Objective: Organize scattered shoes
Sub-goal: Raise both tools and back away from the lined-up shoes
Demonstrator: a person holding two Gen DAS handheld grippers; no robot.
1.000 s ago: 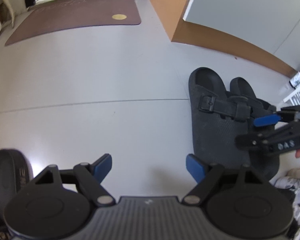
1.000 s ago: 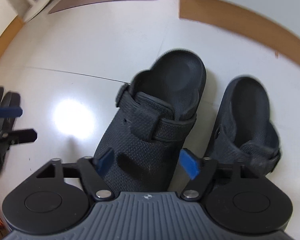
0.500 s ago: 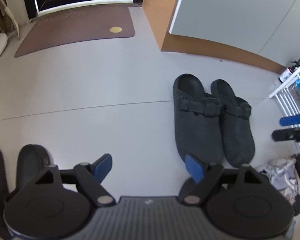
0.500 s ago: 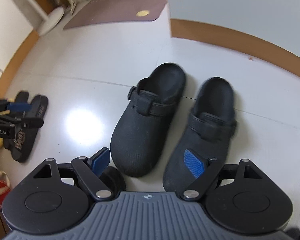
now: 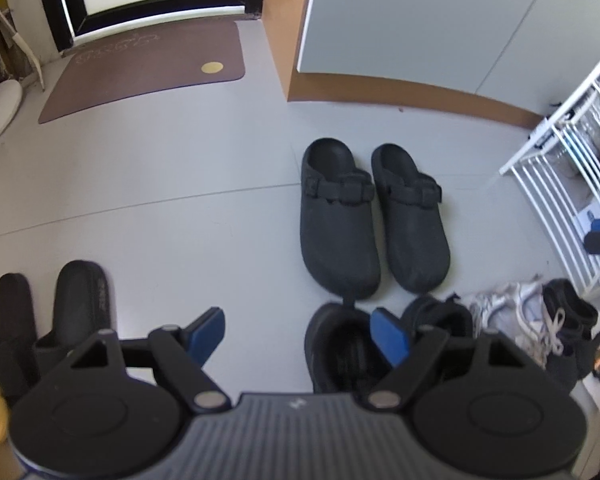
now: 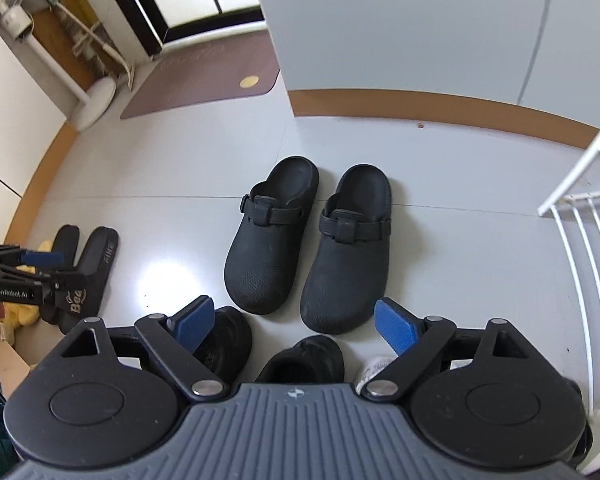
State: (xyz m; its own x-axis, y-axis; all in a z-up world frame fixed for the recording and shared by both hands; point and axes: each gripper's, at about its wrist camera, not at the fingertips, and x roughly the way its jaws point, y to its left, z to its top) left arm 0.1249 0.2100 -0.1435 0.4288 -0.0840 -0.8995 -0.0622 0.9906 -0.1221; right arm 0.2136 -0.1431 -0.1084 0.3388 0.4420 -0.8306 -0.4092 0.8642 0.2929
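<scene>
Two black clogs [image 5: 338, 224] [image 5: 414, 224] stand side by side on the grey floor, toes towards me; the right wrist view shows them too, left clog [image 6: 272, 240] and right clog [image 6: 350, 248]. My left gripper [image 5: 298, 334] hangs open and empty above the floor, nearer me than the clogs. My right gripper [image 6: 294, 322] is also above the floor; its jaws are opening with nothing between them. A pair of black slides [image 5: 84, 308] [image 6: 96, 264] lies at the left. Black sneakers [image 5: 340, 354] [image 6: 228, 340] lie below the grippers.
White sneakers [image 5: 512, 312] lie in a heap at the lower right. A white wire rack [image 5: 568, 184] [image 6: 580, 220] stands on the right. A brown doormat [image 5: 140, 68] lies by the door, with a fan base [image 6: 92, 100] beside it. A wall corner [image 5: 296, 40] juts out behind the clogs.
Both grippers have risen and drawn back from the clogs, which stay side by side on the floor. The right jaws have widened. The slides and sneakers have come into view.
</scene>
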